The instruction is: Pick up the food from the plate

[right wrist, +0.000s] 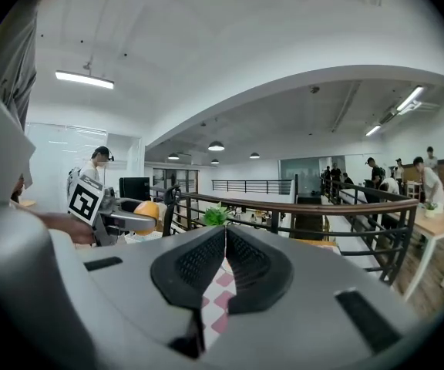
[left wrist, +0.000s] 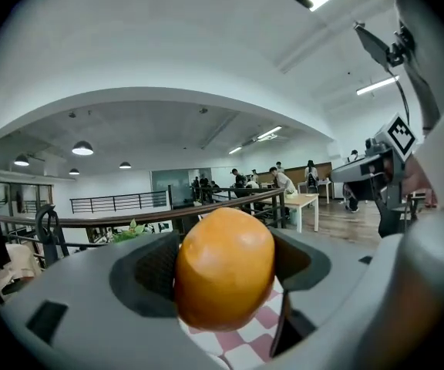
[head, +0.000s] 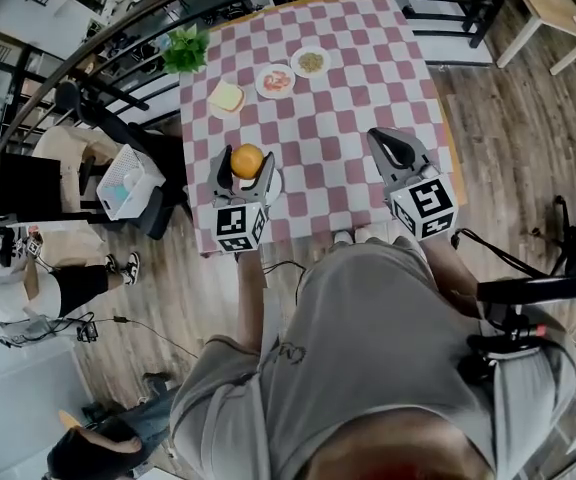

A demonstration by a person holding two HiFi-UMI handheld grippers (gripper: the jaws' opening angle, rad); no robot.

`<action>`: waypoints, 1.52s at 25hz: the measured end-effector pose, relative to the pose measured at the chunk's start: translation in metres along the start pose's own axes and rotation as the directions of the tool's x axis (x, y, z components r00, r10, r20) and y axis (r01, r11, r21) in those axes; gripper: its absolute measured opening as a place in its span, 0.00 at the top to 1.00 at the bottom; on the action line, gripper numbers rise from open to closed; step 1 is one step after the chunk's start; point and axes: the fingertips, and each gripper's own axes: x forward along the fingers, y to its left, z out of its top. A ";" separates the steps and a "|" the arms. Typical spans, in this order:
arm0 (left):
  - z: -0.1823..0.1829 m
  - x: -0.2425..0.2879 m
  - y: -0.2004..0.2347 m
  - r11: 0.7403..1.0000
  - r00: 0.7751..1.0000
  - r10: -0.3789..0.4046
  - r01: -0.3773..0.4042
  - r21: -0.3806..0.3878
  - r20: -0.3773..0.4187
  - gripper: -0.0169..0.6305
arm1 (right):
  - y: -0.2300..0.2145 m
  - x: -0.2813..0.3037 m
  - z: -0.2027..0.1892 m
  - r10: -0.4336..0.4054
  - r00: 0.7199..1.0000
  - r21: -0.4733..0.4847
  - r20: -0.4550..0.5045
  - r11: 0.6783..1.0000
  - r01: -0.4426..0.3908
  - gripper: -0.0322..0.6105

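Held in the left claw (head: 244, 176): a round, smooth orange fruit (left wrist: 224, 267), squeezed from both sides by the dark ribbed pads. Raised off the counter with the pink-and-white checked cloth (head: 338, 118), above its near left edge, with checks showing underneath. Just beside that claw, the rim of a small white plate (head: 274, 184). Right claw (head: 396, 153): closed tight, pad against pad, with nothing in it, over the near right part of the same cloth and well apart from the left one. Farther back on the counter: a pale square slice of bread (head: 226, 98) on a white dish, a white plate of reddish food (head: 275, 80), a white plate of beige grains (head: 311, 61), and a leafy green plant (head: 185, 48) at the far left corner. Beyond the counter, a dark metal railing with a brown top rail (right wrist: 322, 205).
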 end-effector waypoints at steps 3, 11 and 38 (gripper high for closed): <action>-0.010 0.006 -0.004 1.000 0.999 -0.017 0.018 0.026 -0.041 0.41 | -0.001 -0.004 -0.005 -0.009 1.000 0.006 -0.011 1.000 0.009 0.93; -0.096 0.056 -0.050 0.930 0.926 -0.133 0.240 0.278 -0.353 0.41 | -0.009 -0.024 -0.018 -0.074 0.997 0.017 -0.034 0.997 0.075 0.93; -0.380 0.132 -0.163 0.645 0.442 -0.211 0.733 0.216 -0.872 0.41 | -0.059 -0.097 -0.041 -0.273 0.954 0.029 -0.126 0.960 0.279 0.93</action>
